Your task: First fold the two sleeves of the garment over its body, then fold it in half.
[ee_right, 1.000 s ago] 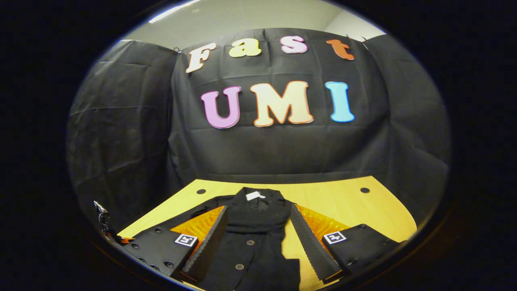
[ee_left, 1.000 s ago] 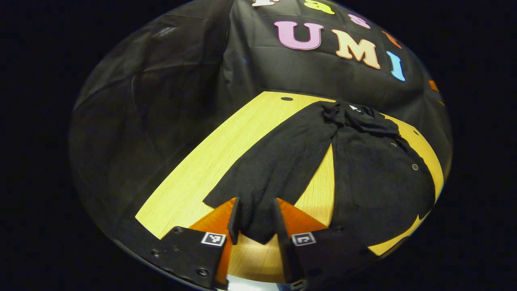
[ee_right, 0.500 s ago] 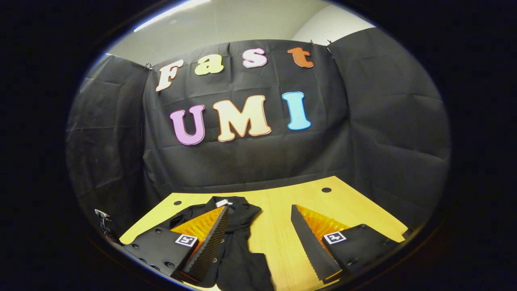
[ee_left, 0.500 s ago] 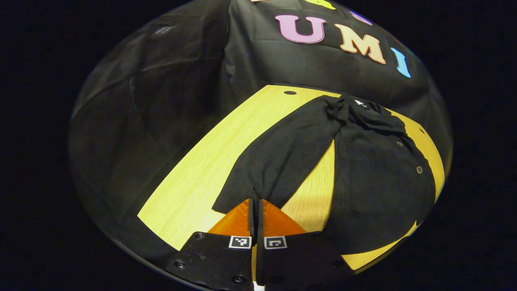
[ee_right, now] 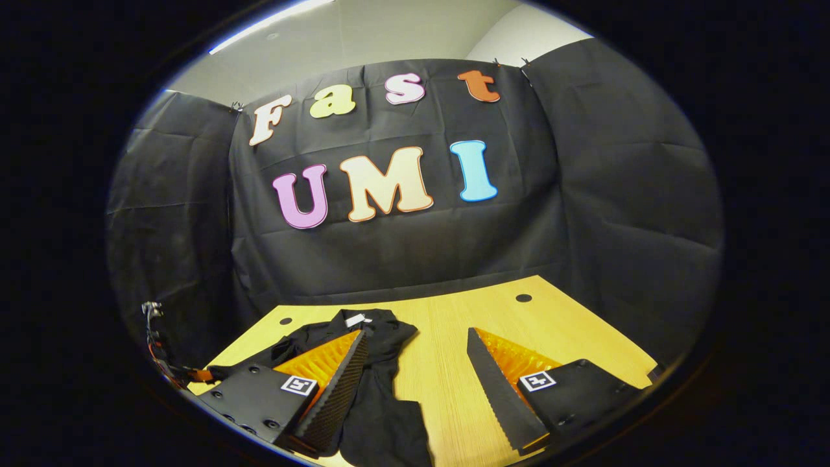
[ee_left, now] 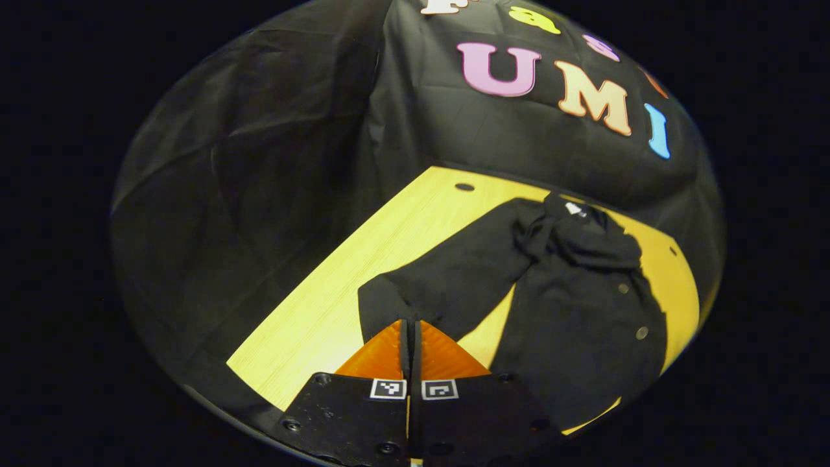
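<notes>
My left gripper [ee_left: 410,331] is pinched tight on the cuff end of the sleeve [ee_left: 447,285], lifted off the wooden table [ee_left: 363,266] — the black garment [ee_left: 583,318] lies spread to its right. My right gripper [ee_right: 415,383] hangs wide apart, holding nothing, above the table near the garment's collar [ee_right: 382,327].

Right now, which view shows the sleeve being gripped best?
Left gripper view: the sleeve runs from the shoulder to the left gripper, whose fingers are shut on its cuff. Right gripper view catches just a sliver of that sleeve, beside the open right gripper.
</notes>
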A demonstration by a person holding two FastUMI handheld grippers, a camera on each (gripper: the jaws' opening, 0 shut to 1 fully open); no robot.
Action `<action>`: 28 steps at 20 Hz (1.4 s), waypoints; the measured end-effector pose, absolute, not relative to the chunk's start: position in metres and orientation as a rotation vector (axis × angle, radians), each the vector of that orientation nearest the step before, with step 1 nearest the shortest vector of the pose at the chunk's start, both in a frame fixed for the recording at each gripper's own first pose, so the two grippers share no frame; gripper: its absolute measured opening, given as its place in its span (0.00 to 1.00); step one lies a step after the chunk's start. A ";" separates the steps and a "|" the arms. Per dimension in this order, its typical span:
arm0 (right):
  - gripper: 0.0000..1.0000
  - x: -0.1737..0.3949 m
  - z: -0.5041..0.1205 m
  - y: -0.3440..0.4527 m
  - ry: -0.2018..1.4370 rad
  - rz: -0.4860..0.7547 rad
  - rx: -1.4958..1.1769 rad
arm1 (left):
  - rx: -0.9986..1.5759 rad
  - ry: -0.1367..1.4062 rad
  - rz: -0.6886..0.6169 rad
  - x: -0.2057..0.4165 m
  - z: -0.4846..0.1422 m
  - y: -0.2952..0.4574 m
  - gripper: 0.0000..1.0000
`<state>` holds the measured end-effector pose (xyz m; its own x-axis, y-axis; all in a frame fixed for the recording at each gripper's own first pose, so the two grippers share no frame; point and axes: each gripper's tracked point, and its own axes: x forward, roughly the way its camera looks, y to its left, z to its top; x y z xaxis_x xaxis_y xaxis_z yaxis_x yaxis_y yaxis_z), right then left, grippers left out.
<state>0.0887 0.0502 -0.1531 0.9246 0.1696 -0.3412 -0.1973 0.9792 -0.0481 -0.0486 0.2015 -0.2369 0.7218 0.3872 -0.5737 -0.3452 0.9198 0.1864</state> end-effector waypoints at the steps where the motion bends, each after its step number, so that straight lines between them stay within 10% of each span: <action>1: 0.97 0.087 -0.153 0.050 0.345 0.190 -0.074 | 0.074 0.626 0.379 -0.037 -0.227 0.188 0.00; 13: 0.97 0.078 -0.161 0.004 0.391 0.132 -0.059 | 0.218 0.400 -0.143 0.116 -0.179 -0.047 0.00; 28: 0.97 0.061 -0.176 -0.009 0.436 0.092 -0.019 | 0.176 0.552 -0.284 0.167 -0.276 -0.165 0.00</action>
